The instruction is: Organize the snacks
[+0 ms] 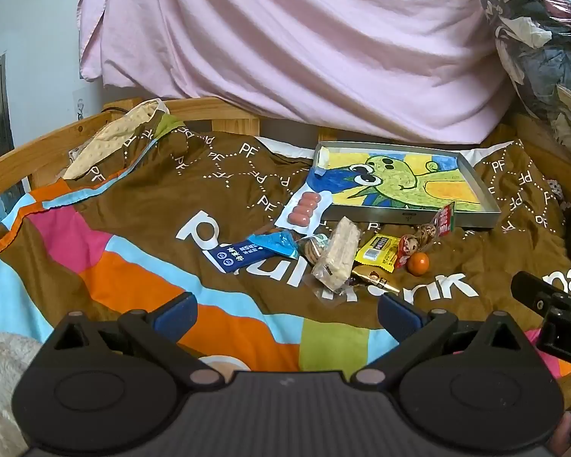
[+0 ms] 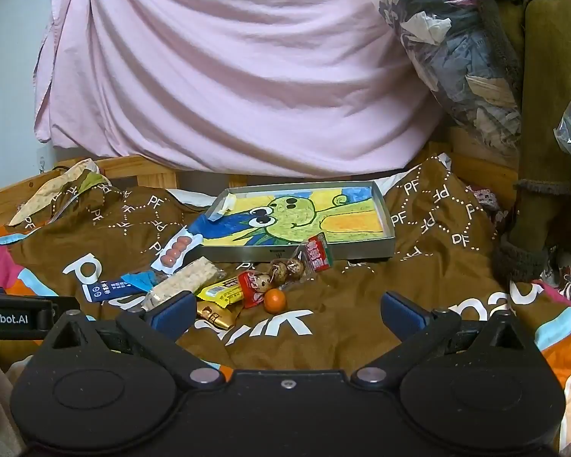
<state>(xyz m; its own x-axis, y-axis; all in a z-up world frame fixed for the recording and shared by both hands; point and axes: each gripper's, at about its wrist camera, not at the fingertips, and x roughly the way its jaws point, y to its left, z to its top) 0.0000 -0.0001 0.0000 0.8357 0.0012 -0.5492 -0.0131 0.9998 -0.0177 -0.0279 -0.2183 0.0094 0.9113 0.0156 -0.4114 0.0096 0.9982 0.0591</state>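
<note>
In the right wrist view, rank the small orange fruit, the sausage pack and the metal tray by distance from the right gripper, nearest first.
1. Small orange fruit, just ahead of the open right gripper, on the blanket.
2. Sausage pack, farther back on the left, against the tray's near-left corner.
3. Metal tray, behind the snacks.
</note>
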